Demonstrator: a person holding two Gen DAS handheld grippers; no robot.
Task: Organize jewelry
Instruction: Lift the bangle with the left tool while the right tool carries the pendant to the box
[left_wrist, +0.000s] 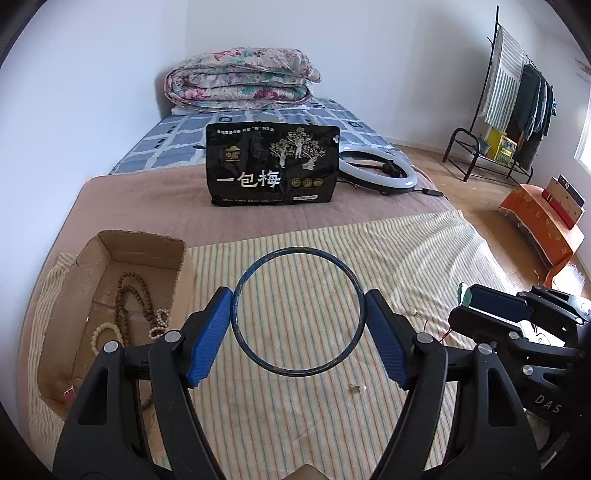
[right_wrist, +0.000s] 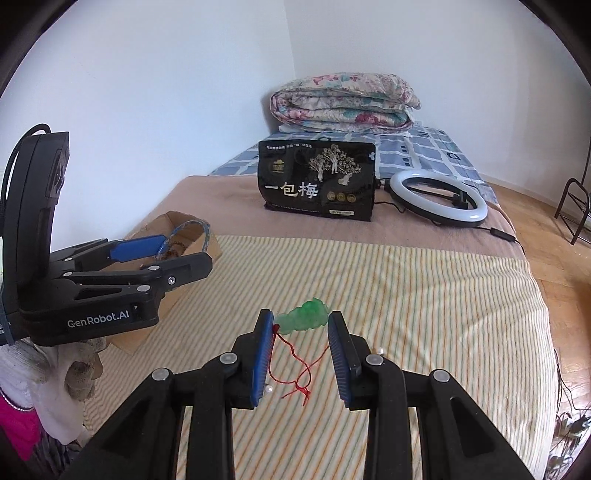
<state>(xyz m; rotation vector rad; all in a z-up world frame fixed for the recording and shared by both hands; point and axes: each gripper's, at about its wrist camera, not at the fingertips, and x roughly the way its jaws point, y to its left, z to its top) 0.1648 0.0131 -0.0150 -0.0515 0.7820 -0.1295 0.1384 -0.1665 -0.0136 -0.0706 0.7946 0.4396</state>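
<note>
My left gripper (left_wrist: 298, 314) is shut on a thin dark blue bangle (left_wrist: 258, 264), held across its width above the striped cloth. It also shows in the right wrist view (right_wrist: 177, 240), over the cardboard box (right_wrist: 184, 225). The box (left_wrist: 144, 247) holds brown and white bead strings (left_wrist: 135, 295). My right gripper (right_wrist: 301, 325) has its pads on either side of a green jade pendant (right_wrist: 304, 316); the pendant's red cord (right_wrist: 295, 369) hangs below. A gap shows at the left end. Small pearl earrings (left_wrist: 358, 388) lie on the cloth.
A black snack bag (left_wrist: 273, 166) stands at mid bed, with a ring light (left_wrist: 380, 168) to its right and a folded floral quilt (left_wrist: 240, 79) behind. A clothes rack (left_wrist: 513, 107) and an orange-covered stool (left_wrist: 543, 221) are on the floor at right.
</note>
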